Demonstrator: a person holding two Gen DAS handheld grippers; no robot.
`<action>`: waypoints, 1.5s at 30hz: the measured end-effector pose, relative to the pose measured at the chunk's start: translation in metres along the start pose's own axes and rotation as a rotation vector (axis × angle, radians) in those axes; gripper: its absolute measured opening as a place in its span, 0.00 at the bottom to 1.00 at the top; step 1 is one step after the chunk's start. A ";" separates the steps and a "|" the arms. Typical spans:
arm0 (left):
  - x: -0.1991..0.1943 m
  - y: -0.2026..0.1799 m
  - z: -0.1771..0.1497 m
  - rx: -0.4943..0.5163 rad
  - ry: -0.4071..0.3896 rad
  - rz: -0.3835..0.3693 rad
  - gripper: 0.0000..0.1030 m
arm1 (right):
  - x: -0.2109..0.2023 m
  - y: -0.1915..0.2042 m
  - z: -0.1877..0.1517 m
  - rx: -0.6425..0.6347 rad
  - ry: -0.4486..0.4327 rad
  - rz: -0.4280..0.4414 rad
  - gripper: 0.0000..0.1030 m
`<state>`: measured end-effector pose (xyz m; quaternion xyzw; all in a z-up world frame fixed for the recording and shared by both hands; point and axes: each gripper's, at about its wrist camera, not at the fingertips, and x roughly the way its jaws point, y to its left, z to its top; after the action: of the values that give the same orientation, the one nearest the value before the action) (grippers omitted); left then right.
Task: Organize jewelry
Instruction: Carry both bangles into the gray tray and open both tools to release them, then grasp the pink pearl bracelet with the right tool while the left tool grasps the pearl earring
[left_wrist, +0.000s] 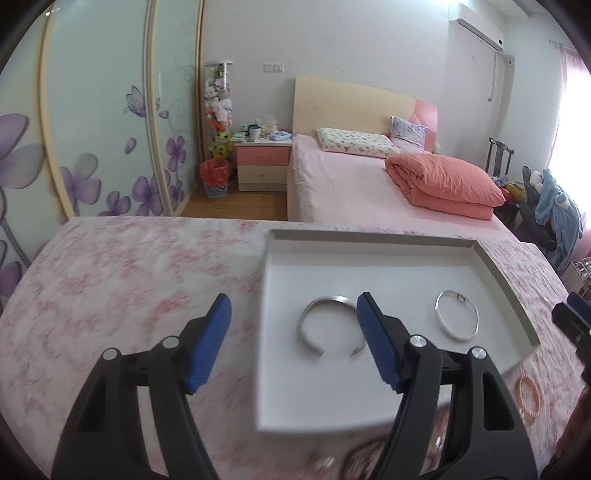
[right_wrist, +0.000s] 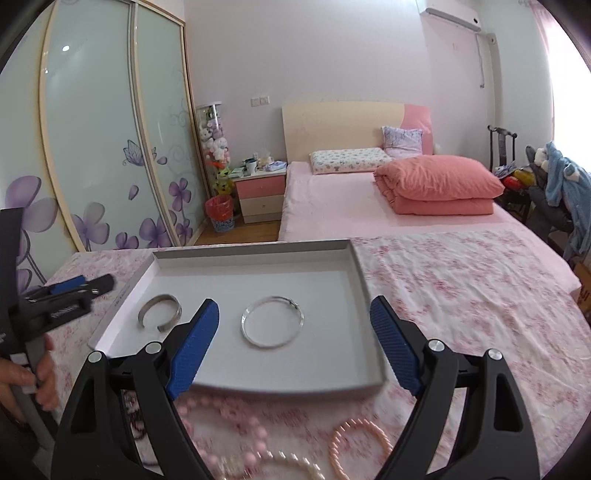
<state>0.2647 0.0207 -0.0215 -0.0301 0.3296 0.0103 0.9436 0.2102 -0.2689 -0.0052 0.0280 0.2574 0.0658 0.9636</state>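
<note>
A white tray (left_wrist: 369, 236) (right_wrist: 258, 248) rests on the pink floral cloth. An open silver cuff (left_wrist: 325, 301) (right_wrist: 159, 298) and a closed silver bangle (left_wrist: 458, 294) (right_wrist: 273, 297) lie inside it. My left gripper (left_wrist: 292, 299) hovers open over the tray's left edge, its right finger just in front of the cuff. My right gripper (right_wrist: 293, 302) stands open above the tray's near side, with the bangle seen between its fingers but untouched. On the cloth in front of the tray lie a pink bead bracelet (right_wrist: 360, 421) (left_wrist: 521, 391), a pink bead necklace (right_wrist: 229, 406) and a pearl strand (right_wrist: 295, 461).
A hand (right_wrist: 40, 373) holds the left gripper's handle at the left edge of the right wrist view. Beyond the cloth are a pink bed (left_wrist: 351, 184) with a folded quilt (left_wrist: 443, 181), a nightstand (left_wrist: 262, 162), sliding wardrobe doors (left_wrist: 103, 129) and a chair with clothes (left_wrist: 554, 206).
</note>
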 end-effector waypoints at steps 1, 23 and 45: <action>-0.007 0.004 -0.004 -0.002 0.000 0.005 0.68 | -0.003 -0.002 0.000 -0.002 -0.001 -0.006 0.81; -0.052 0.034 -0.087 0.048 0.159 0.010 0.70 | -0.001 -0.050 -0.081 0.013 0.328 -0.117 0.45; -0.045 0.014 -0.095 0.089 0.193 -0.038 0.70 | 0.011 -0.048 -0.079 0.019 0.334 -0.103 0.12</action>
<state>0.1695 0.0290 -0.0681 0.0047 0.4184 -0.0251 0.9079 0.1855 -0.3136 -0.0838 0.0127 0.4156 0.0179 0.9093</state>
